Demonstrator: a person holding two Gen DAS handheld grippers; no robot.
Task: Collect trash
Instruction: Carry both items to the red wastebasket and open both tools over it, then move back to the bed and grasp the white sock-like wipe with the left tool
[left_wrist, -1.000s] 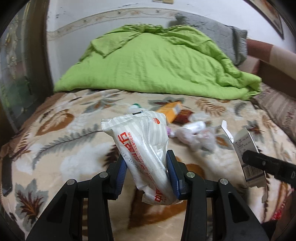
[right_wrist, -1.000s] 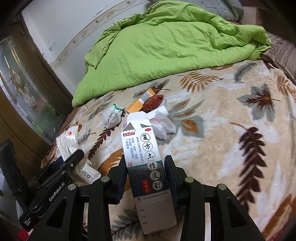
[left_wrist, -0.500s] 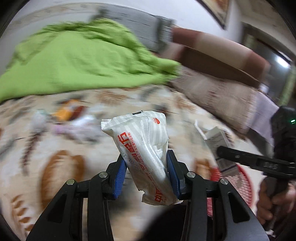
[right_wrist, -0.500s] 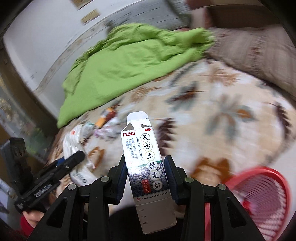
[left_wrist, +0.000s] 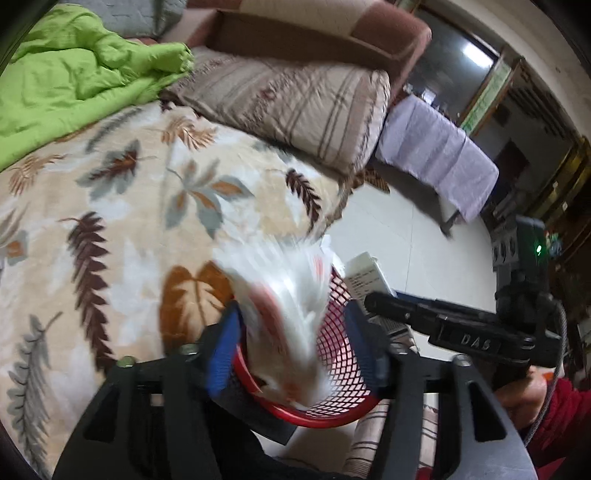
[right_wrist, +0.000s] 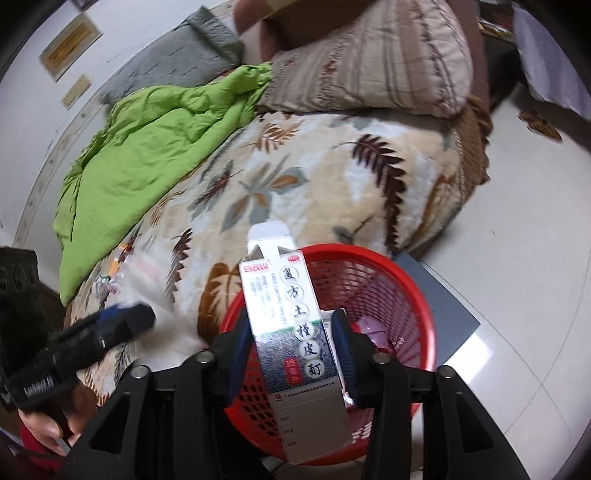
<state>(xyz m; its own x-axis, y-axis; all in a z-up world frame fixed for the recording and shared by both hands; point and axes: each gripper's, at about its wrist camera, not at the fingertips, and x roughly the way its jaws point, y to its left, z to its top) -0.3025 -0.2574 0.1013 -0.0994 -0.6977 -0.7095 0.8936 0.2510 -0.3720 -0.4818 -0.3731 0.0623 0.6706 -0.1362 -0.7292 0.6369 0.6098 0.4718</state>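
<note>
A red mesh basket (left_wrist: 343, 410) (right_wrist: 369, 254) stands on the floor against the bed. Above it, the jaws of my left gripper (left_wrist: 291, 343) are opening; the white plastic packet (left_wrist: 288, 325) between them is a blur and slips down toward the basket. My right gripper (right_wrist: 291, 354) hangs over the basket too, its jaws opening. The white and grey medicine box (right_wrist: 291, 325) sits tilted and loose between its blue pads. Each gripper shows in the other's view: the right one (left_wrist: 406, 317) with the box (left_wrist: 365, 280), the left one (right_wrist: 125, 321) with the blurred packet (right_wrist: 147, 280).
The bed carries a leaf-print blanket (left_wrist: 129, 221), a green quilt (right_wrist: 155, 147) and a striped pillow (left_wrist: 295, 99). A grey board (right_wrist: 443, 306) lies under the basket on pale floor tiles (right_wrist: 517, 221). A bench with a lilac cover (left_wrist: 436, 147) stands further off. A hand in a red sleeve (left_wrist: 532, 398) holds the right gripper.
Both grippers swung from over the bed to above the red basket. Their jaws widened; the packet now blurs downward and the box has tipped between the pads.
</note>
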